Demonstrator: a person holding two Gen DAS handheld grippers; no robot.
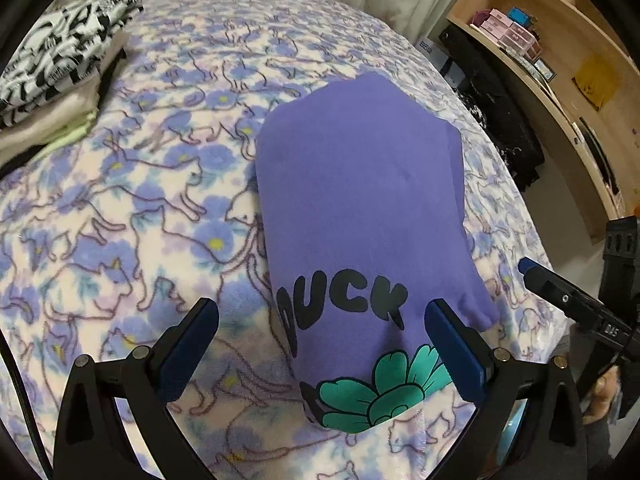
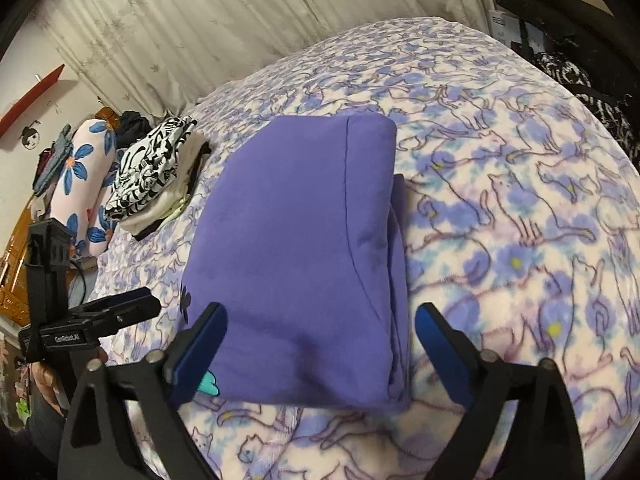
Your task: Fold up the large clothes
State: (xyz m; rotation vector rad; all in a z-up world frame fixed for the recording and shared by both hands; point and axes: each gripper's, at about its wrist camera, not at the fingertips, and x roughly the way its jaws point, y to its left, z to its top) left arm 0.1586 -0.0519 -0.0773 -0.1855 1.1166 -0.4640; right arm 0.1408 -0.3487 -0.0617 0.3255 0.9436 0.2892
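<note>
Both grippers hang above the near edge of the folded purple garment (image 1: 360,200), jaws spread wide and holding nothing. On the left gripper (image 1: 322,346), the blue pads straddle the printed near-left corner of the garment without pressing it; on the right gripper (image 2: 322,350), they bracket the near-right corner, likewise clear of the cloth. The garment lies flat on the cat-print blanket (image 1: 120,220), directly ahead of and below both grippers. Its long axis runs away from them, toward the curtain (image 2: 180,20). Layered fold edges show along the garment's right side, so the right gripper appears nearer those layers, while the left gripper is nearer the lettering and green flower print. Judged from this, the garment is already a compact packet; any further fold would carry the near edge away along that axis. Beyond the garment's far-left corner sits a stack of folded clothes (image 2: 156,168), well apart.
</note>
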